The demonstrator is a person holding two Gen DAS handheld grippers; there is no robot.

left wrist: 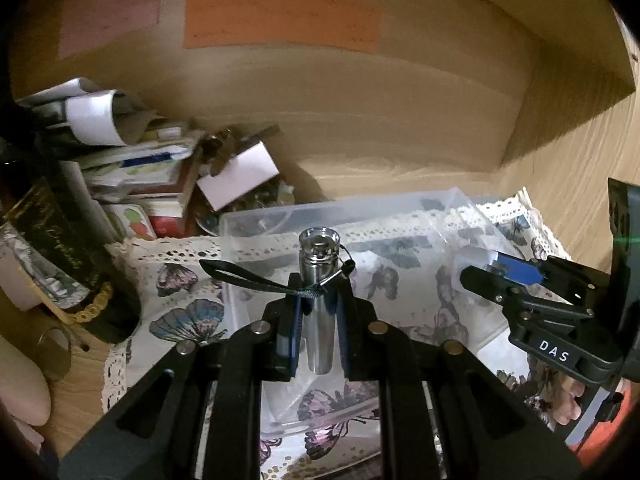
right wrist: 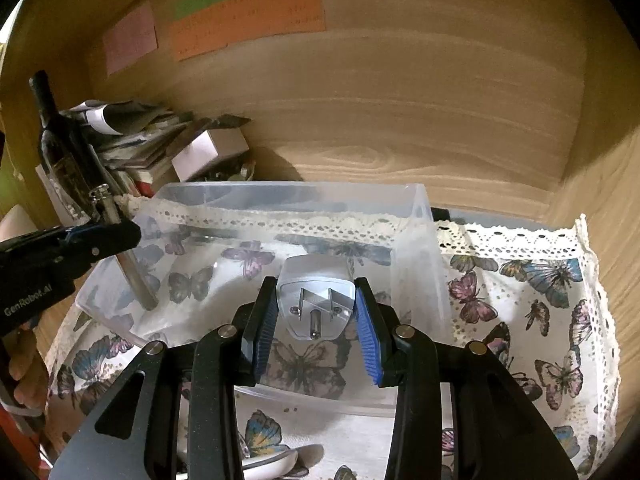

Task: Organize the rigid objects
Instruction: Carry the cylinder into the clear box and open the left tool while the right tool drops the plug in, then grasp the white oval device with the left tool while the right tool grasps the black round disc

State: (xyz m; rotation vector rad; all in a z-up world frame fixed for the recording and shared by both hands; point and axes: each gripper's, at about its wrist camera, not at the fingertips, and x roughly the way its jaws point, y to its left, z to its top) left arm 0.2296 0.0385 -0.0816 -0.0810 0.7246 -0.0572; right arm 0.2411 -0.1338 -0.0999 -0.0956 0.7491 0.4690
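Butterfly-print cloth (right wrist: 532, 312) with a lace edge is covering the wooden counter (left wrist: 580, 160), and a clear plastic box (right wrist: 416, 208) is sitting on it, open at the top. The left tool (left wrist: 318, 280) is pinching a slim silver metal cylinder (left wrist: 319, 320) between its pads, which are pressing close together on the tube's sides. The cylinder is standing nearly upright in the grip, its capped, ridged end reaching past the fingertips, and a dark wrist strap (left wrist: 244, 278) is looping out from it to the left. In the right wrist view the same cylinder is hanging over the left side of the box, its lower end showing down inside the box wall; whether it is touching the bottom cannot be told.

The right tool (right wrist: 316, 312) is gripping a white plug adapter (right wrist: 316, 304) by its two flanks, the blue ribbed pads (right wrist: 368, 344) pressing on either side. The adapter's metal prongs are facing the camera, and it is hovering over the middle of the box.

Behind the box, toward the back left corner, a heap of papers and small cartons (left wrist: 152, 168) is lying beside a dark bottle (right wrist: 60, 148). Orange, green and pink paper notes (left wrist: 280, 22) are sticking to the wooden back panel. A hand (right wrist: 28, 376) is showing at the left edge of the right wrist view.
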